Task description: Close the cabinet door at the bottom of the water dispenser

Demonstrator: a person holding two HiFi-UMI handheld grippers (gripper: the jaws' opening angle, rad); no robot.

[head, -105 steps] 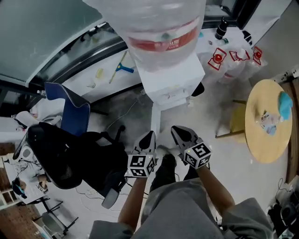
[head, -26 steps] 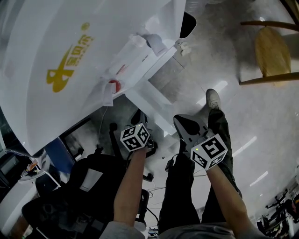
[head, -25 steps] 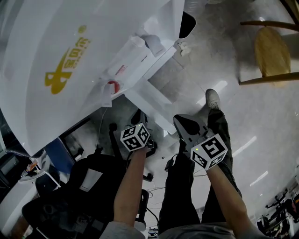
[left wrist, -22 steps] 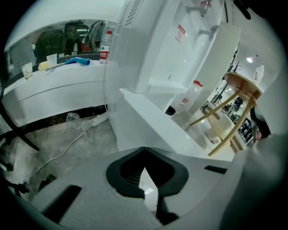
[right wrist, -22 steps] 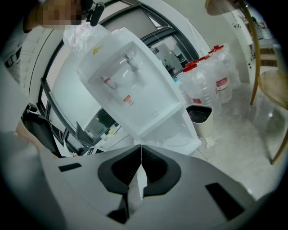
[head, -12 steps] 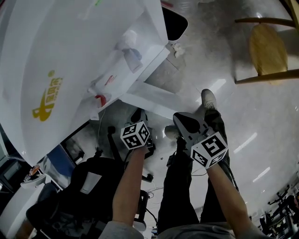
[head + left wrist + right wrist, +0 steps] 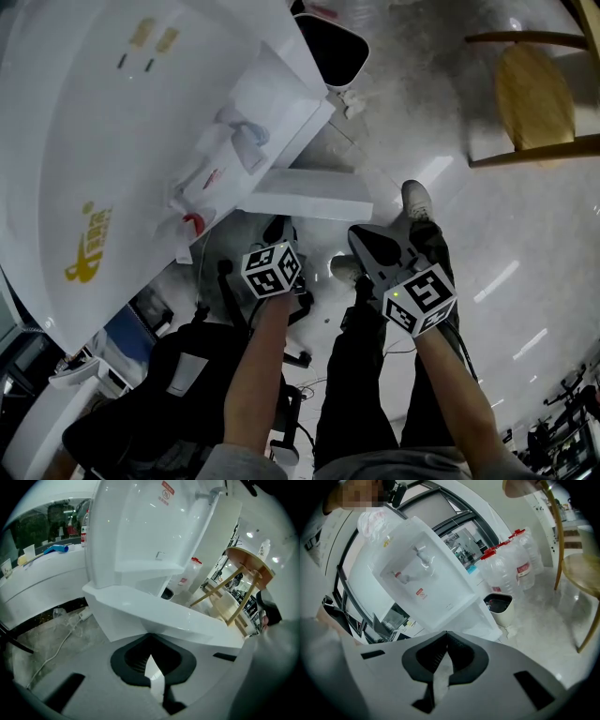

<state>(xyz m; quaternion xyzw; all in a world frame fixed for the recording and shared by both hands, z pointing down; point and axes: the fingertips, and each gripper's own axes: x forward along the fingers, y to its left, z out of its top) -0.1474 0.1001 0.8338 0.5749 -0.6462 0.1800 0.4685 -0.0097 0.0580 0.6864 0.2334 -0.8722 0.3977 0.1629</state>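
The white water dispenser (image 7: 141, 141) fills the upper left of the head view. Its bottom cabinet door (image 7: 305, 202) stands swung out, a white panel just beyond both grippers. My left gripper (image 7: 281, 234) is shut and empty, its tips close under the door's edge. In the left gripper view the door (image 7: 154, 616) spans the picture right above the shut left gripper (image 7: 150, 641); I cannot tell whether they touch. My right gripper (image 7: 364, 242) is shut and empty, a little right of the door. The right gripper view shows the right gripper (image 7: 446, 637) pointing at the dispenser (image 7: 422, 583) from farther off.
A bin (image 7: 333, 47) stands by the dispenser's far side, with water bottles (image 7: 515, 559) behind it. A wooden chair (image 7: 534, 94) is at the right. A black office chair (image 7: 178, 375) and cables lie at the left. The person's shoes (image 7: 417, 202) are on the shiny floor.
The head view has tilted, so the dispenser sits higher and more to the left. The door panel now lies nearly level in the picture. Both grippers have hardly moved.
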